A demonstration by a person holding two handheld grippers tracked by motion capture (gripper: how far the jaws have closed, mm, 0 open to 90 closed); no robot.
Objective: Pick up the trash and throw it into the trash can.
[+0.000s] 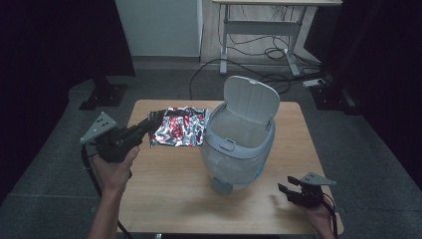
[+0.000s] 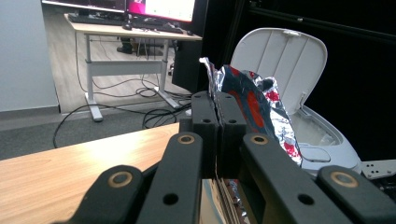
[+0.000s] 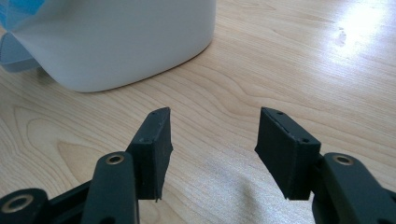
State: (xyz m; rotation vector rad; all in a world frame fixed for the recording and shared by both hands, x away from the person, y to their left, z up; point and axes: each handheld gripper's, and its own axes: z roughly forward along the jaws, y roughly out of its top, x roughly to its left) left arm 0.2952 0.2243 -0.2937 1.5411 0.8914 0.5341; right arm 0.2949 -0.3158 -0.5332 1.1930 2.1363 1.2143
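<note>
Room: dark curtains hem in both sides from where I watch; grey carpet, loose cables and a white-legged desk lie beyond, its top cut off by the upper edge of the high view.
Table: light wood, its near edge partly lost at the bottom of the high view.
Bin: a pale grey-white lidded bin stands right of the table's centre with its flip lid tipped up and back; a white liner sits inside, and I cannot see its bottom. In the right gripper view just its lower wall shows, cropped at the top.
Foil wrapper: a crumpled silver wrapper with red print, off the table and just left of the bin's open mouth; I cannot read the printing. In the left gripper view its lower part is hidden behind the jaws.
Left gripper: jaws pressed together on the wrapper's left edge, holding it up beside the bin; my left hand grips the body.
Right gripper: near the table's front right corner, jaws parted to a moderate gap with bare wood between them, touching nothing; it sits clear of the bin's base.
</note>
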